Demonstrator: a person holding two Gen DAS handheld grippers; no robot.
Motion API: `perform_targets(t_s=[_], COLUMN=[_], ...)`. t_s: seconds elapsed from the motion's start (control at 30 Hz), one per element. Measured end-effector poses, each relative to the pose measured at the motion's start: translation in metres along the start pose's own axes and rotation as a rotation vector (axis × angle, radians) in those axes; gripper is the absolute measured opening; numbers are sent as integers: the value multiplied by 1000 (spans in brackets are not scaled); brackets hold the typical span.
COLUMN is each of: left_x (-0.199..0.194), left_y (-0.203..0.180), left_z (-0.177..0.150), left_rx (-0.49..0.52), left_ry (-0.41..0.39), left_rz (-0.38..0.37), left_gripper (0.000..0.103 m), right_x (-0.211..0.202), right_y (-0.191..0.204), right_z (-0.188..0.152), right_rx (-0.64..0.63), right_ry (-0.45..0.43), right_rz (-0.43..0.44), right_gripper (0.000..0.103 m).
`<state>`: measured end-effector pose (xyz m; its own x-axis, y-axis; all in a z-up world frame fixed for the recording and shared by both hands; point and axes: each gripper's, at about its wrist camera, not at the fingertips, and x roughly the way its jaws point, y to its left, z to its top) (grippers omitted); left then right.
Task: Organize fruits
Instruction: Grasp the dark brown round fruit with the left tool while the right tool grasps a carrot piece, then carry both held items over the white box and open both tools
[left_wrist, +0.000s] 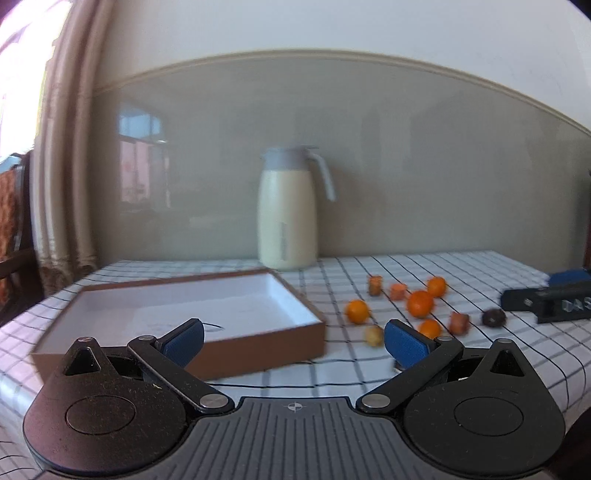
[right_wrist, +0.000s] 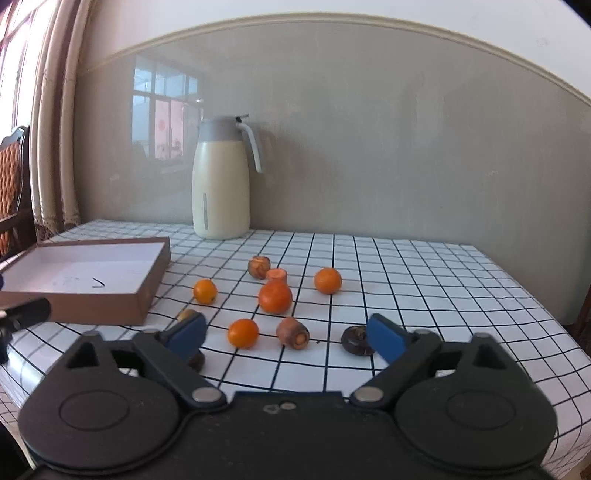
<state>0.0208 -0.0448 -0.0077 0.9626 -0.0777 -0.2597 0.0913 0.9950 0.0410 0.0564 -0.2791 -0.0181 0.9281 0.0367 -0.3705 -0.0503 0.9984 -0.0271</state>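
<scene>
Several small oranges lie loose on the checked cloth, among them a larger one (right_wrist: 275, 297) and a small one (right_wrist: 242, 333). Carrot stubs (right_wrist: 293, 332) and a dark round fruit (right_wrist: 356, 340) lie among them. My right gripper (right_wrist: 287, 336) is open just short of this cluster, its pads touching nothing. An open brown box (right_wrist: 92, 306) with a white, bare inside sits to the left. My left gripper (left_wrist: 293, 345) is open near the box's (left_wrist: 258, 345) front right corner. The fruits (left_wrist: 420, 303) are to its right. A pale small fruit (left_wrist: 373, 335) lies near its right finger.
A cream jug with a grey lid (right_wrist: 221, 184) stands at the back against the wall. The table's right edge (right_wrist: 546, 302) drops off beyond the fruit. A curtain (right_wrist: 55, 129) and a chair (right_wrist: 13, 184) are at the left. The other gripper (left_wrist: 546, 299) shows at the right of the left wrist view.
</scene>
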Motion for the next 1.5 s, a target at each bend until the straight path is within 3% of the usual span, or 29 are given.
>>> perform_targets(t_s=[0.03,0.07,0.1,0.17,0.37,0.8,1.07,1.1,1.13,1.5], left_x=[3,8,12,23,49,96,104,104,103,102], left_y=[-5,-12,-19,-32,-62,-87,-92,-93,-93,-84], left_z=[-1,-3,-4,-8,-16,-32,-31,-31,-31,-26], left_rx=[2,9,19,30,47,17,22,21,21,1], left_ry=[6,15,32,74,117,213,203,203,202,212], left_rz=[-18,-39,-55,-84,-109,-120,-117,-119,-116,-118], left_gripper=[103,94,76,69,69,68,40,38,38,37], right_x=[4,8,12,20,48,94,116,117,117,109], right_y=[-1,-3,-4,-7,-14,-14,-10,-10,-9,-7], right_z=[0,0,0,-1,-5,-8,-9,-10,-10,-1], right_rx=[-10,-19,-27,-34,-35,-56,-64,-59,-58,-25], right_ry=[11,19,25,36,90,163,205,208,207,155], right_rz=[2,1,2,3,20,51,43,51,57,48], right_gripper=[72,70,68,66,49,40,34,30,24,23])
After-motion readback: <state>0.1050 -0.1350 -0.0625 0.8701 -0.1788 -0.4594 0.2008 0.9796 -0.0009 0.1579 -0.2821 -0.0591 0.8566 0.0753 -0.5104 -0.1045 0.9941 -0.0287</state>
